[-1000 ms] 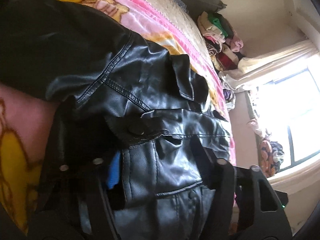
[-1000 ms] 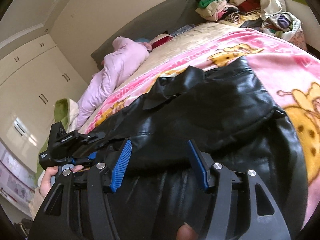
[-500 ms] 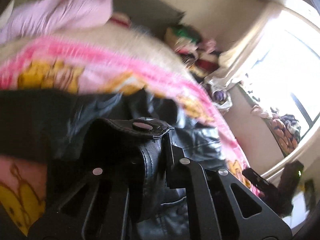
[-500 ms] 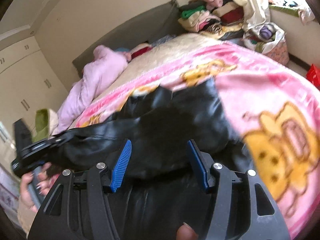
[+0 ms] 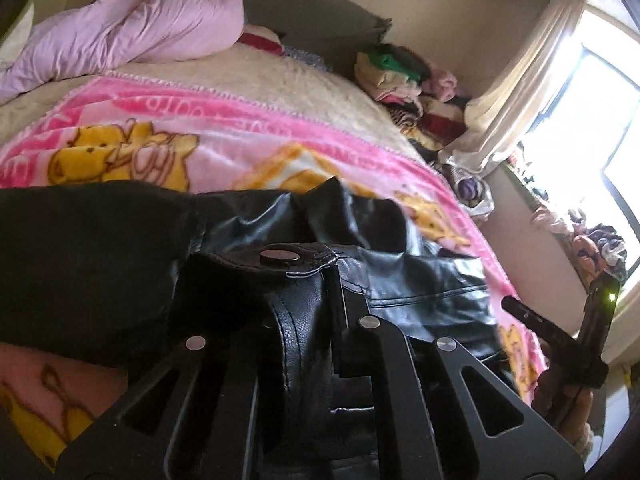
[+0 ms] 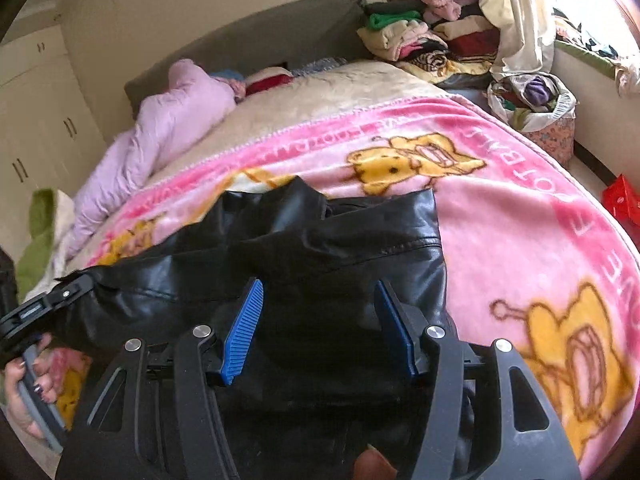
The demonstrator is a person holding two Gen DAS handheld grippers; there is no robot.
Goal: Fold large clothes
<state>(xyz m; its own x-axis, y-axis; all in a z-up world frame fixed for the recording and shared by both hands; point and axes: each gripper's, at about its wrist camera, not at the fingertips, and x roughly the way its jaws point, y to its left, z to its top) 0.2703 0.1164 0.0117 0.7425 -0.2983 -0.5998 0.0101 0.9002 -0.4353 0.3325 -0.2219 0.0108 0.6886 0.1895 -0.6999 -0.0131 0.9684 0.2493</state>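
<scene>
A black leather jacket (image 6: 320,248) lies on a pink cartoon-bear blanket (image 6: 520,216) on the bed. My left gripper (image 5: 296,280) is shut on a fold of the jacket with a snap button (image 5: 280,257) and holds it up; the jacket's body (image 5: 420,280) spreads beyond. The left gripper also shows at the left in the right wrist view (image 6: 60,300), clamped on the jacket's edge. My right gripper (image 6: 318,328) is open, its blue pads (image 6: 246,328) spread just above the jacket, holding nothing. The right gripper's body shows at the right of the left wrist view (image 5: 560,332).
A lilac quilt (image 6: 172,128) lies at the head of the bed by the grey headboard (image 6: 260,32). Piled clothes (image 6: 420,36) and a full basket (image 6: 536,108) stand beside the bed on the right. A window (image 5: 608,128) with a curtain is at the right, wardrobes (image 6: 36,120) at the left.
My left gripper has closed on the jacket's snap-button fold and lifted it, tilting toward the headboard. My right gripper has stayed open and pulled back a little over the jacket.
</scene>
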